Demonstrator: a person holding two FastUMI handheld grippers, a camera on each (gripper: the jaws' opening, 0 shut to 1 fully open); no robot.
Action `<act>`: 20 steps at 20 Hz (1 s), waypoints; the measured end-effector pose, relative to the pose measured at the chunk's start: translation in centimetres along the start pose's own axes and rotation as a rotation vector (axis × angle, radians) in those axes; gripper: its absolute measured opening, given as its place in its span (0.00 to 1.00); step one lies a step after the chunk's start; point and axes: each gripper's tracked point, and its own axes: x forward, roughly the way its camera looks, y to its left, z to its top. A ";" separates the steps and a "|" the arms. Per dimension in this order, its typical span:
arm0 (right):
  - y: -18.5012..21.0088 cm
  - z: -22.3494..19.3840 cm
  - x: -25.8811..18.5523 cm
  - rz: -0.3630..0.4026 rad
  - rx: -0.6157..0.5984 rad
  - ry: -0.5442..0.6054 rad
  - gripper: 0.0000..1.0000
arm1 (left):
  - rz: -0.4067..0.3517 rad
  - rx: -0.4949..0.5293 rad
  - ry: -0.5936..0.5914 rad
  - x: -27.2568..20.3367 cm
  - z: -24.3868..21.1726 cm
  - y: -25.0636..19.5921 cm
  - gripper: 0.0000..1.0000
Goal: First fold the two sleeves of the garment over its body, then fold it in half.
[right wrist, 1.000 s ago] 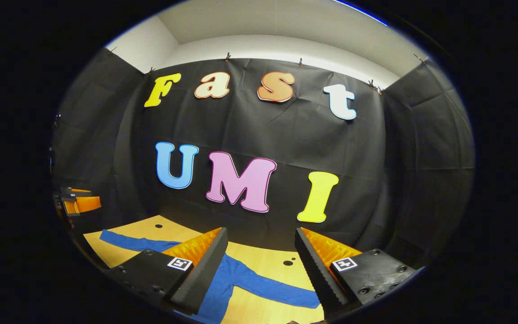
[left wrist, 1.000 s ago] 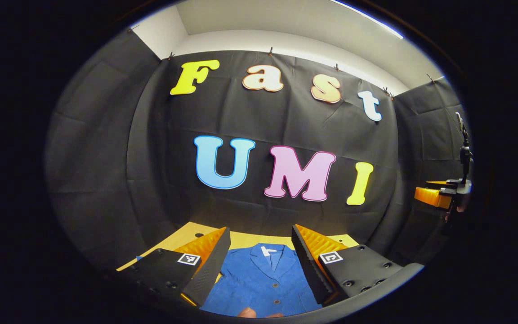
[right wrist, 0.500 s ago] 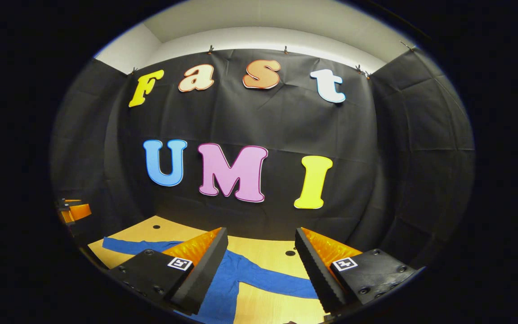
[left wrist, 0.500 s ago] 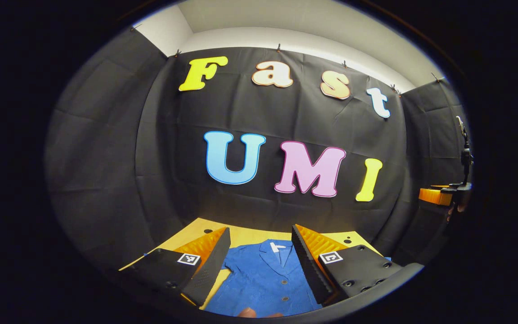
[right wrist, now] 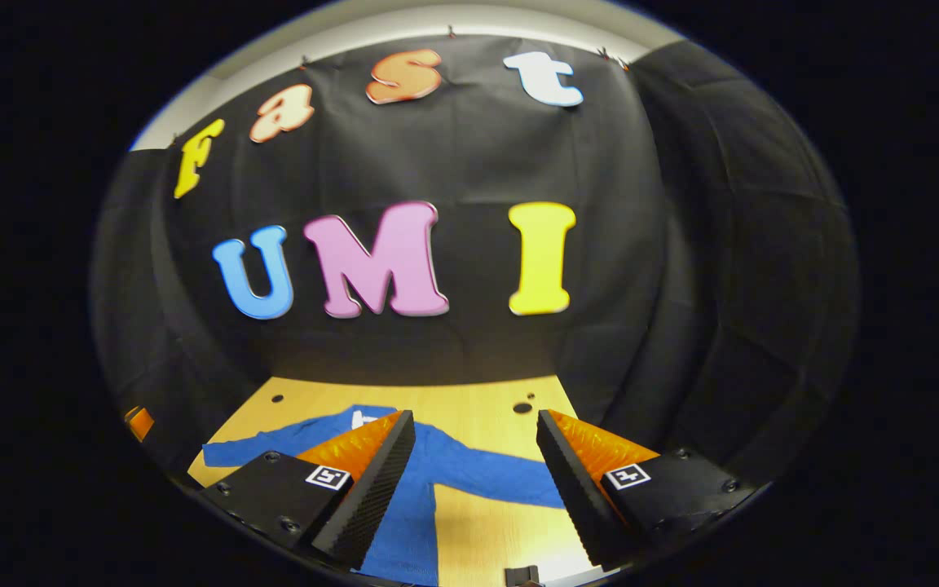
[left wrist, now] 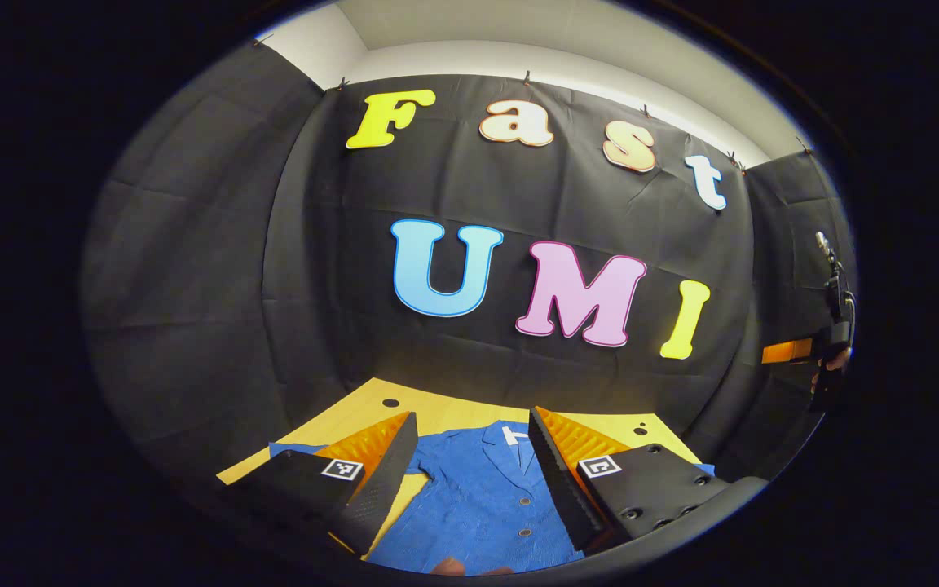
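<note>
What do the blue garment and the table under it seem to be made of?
The blue garment looks like a woven fabric, perhaps cotton, matte: a fine weave texture shows, it has small buttons and lies limp and flat. The table looks like light wood or a wood-look laminate, smooth: it is pale yellow-brown with faint grain and a soft sheen.
</note>
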 end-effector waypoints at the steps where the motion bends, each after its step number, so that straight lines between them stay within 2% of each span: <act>1: -1.4 -1.3 1.2 -0.025 0.007 0.060 0.96 | 0.003 0.001 0.008 0.2 -0.3 -0.2 0.78; 6: -6.9 -8.9 8.1 -0.097 0.166 0.344 0.97 | 0.032 0.021 0.056 1.7 -1.6 -0.9 0.78; 11: -13.1 -21.5 13.5 -0.187 0.297 0.729 0.99 | 0.097 0.025 0.136 5.0 -3.0 -0.4 0.78; 14: -18.4 -27.3 15.4 -0.306 0.341 0.866 0.99 | 0.134 0.019 0.190 6.9 -4.0 -0.5 0.78; 17: -21.2 -31.8 16.4 -0.360 0.346 0.957 0.99 | 0.133 0.016 0.222 9.0 -4.9 -1.9 0.80; 20: -23.6 -34.1 17.4 -0.403 0.320 1.010 0.99 | 0.126 0.052 0.307 10.8 -6.7 -3.5 0.79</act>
